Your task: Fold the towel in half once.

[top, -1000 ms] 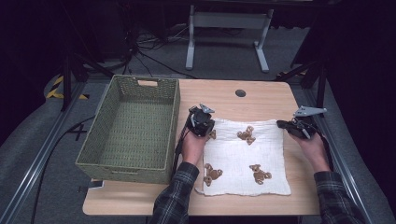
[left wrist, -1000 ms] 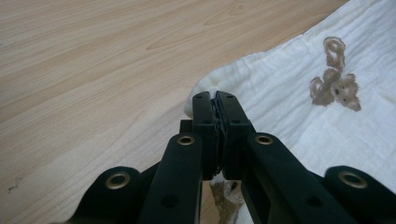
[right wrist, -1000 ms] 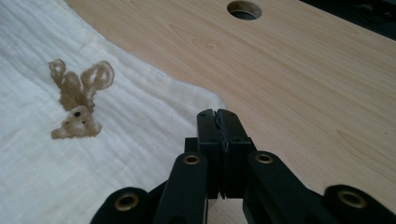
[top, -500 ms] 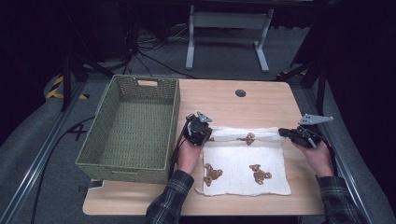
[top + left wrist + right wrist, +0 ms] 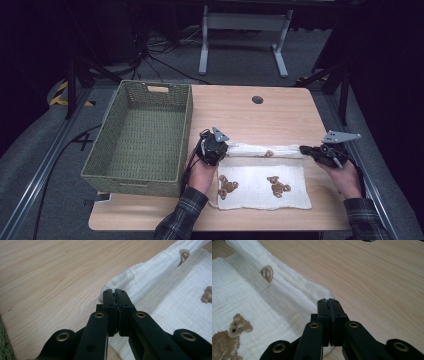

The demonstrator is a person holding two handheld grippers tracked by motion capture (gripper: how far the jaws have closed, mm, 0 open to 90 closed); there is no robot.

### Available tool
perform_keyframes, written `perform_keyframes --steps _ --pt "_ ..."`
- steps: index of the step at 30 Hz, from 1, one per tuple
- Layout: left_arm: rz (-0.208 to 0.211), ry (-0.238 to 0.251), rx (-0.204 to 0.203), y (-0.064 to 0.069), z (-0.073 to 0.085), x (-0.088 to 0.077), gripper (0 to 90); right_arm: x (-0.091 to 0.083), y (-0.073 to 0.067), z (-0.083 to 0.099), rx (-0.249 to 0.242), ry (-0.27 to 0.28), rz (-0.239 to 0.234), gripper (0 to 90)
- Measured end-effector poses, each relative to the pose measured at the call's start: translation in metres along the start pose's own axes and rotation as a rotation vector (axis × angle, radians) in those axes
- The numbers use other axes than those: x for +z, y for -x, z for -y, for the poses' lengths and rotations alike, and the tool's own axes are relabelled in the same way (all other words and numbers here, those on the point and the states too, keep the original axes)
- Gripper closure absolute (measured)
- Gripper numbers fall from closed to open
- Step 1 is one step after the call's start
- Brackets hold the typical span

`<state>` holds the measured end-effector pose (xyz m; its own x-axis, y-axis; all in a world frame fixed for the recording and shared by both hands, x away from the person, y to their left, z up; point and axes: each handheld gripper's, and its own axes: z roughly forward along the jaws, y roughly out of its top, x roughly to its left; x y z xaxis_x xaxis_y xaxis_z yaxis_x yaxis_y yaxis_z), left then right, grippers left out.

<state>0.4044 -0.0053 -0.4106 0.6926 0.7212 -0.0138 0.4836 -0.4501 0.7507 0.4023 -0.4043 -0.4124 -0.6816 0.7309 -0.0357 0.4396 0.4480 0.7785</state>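
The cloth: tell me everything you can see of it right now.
The cloth is a cream, crinkly muslin-like square printed with brown teddy bears. It lies on the wooden table, right of the green basket. Its far edge is lifted and folded toward the person, forming a rolled band across the far side, while the near part lies flat. The left gripper is shut on the far left corner, the right gripper on the far right corner.

One cloth [image 5: 260, 177], one basket [image 5: 140, 135], two grippers [image 5: 212, 147].
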Motion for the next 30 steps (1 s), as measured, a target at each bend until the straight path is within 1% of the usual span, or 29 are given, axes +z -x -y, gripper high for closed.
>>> perform_keyframes --steps 1,2,3,4,5,7,8,9,10,11,14,15,17,18,19,20,21,23,25,26,30 --pt "0.000 0.000 -0.002 0.002 0.001 0.000 87.8 -0.001 -0.001 0.001 0.001 0.001 -0.003 88.9" --pt "0.001 -0.007 0.006 0.003 0.002 -0.001 87.8 -0.002 -0.002 0.002 0.003 0.001 -0.006 88.9" --pt "0.000 -0.014 -0.001 0.005 0.003 -0.001 87.8 -0.003 -0.003 0.003 -0.002 0.000 -0.009 88.9" --pt "0.005 -0.013 0.003 0.006 0.004 -0.002 87.8 -0.004 -0.004 0.004 0.001 0.000 -0.010 88.9" --pt "-0.006 -0.014 0.011 0.008 0.006 -0.003 87.8 -0.005 -0.005 0.005 -0.004 -0.004 -0.014 88.9" --pt "-0.005 -0.018 0.015 0.009 0.007 -0.004 87.8 -0.007 -0.007 0.006 -0.004 -0.003 -0.019 88.8" --pt "-0.005 -0.022 0.009 0.011 0.009 -0.006 87.8 -0.009 -0.010 0.009 -0.004 -0.002 -0.027 88.8" --pt "-0.005 -0.022 0.009 0.011 0.009 -0.006 87.7 -0.009 -0.010 0.009 -0.004 -0.002 -0.027 88.8" --pt "0.005 -0.021 0.011 0.013 0.012 -0.008 87.8 -0.012 -0.013 0.011 -0.011 -0.008 -0.037 88.7" --pt "0.004 -0.031 0.017 0.014 0.013 -0.009 87.8 -0.013 -0.014 0.012 -0.011 -0.004 -0.035 88.7" --pt "0.009 -0.029 0.013 0.016 0.015 -0.010 87.8 -0.016 -0.017 0.013 -0.006 0.005 -0.043 88.7" --pt "0.008 -0.037 0.021 0.017 0.017 -0.012 87.8 -0.017 -0.018 0.014 -0.011 0.001 -0.045 88.7" --pt "0.015 -0.038 0.016 0.019 0.019 -0.014 87.8 -0.020 -0.022 0.016 -0.015 -0.002 -0.054 88.8" --pt "0.017 -0.036 0.023 0.020 0.019 -0.015 87.8 -0.020 -0.024 0.017 -0.017 0.000 -0.055 88.7" --pt "0.013 -0.040 0.018 0.022 0.020 -0.017 87.7 -0.021 -0.025 0.019 -0.016 0.001 -0.058 88.7" --pt "0.013 -0.036 0.035 0.022 0.021 -0.017 87.8 -0.023 -0.027 0.020 -0.018 -0.002 -0.062 88.7" --pt "0.015 -0.034 0.020 0.024 0.022 -0.018 87.8 -0.023 -0.028 0.020 -0.019 -0.001 -0.064 88.7" --pt "0.018 -0.046 0.023 0.027 0.023 -0.022 87.8 -0.026 -0.031 0.022 -0.023 0.001 -0.070 88.7" --pt "0.025 -0.038 0.022 0.029 0.025 -0.024 87.8 -0.029 -0.033 0.024 -0.021 0.007 -0.072 88.7" --pt "0.031 -0.050 0.027 0.030 0.026 -0.026 87.8 -0.031 -0.034 0.025 -0.024 0.009 -0.074 88.7" --pt "0.036 -0.048 0.034 0.033 0.030 -0.029 87.8 -0.035 -0.037 0.028 -0.024 0.014 -0.080 88.7"
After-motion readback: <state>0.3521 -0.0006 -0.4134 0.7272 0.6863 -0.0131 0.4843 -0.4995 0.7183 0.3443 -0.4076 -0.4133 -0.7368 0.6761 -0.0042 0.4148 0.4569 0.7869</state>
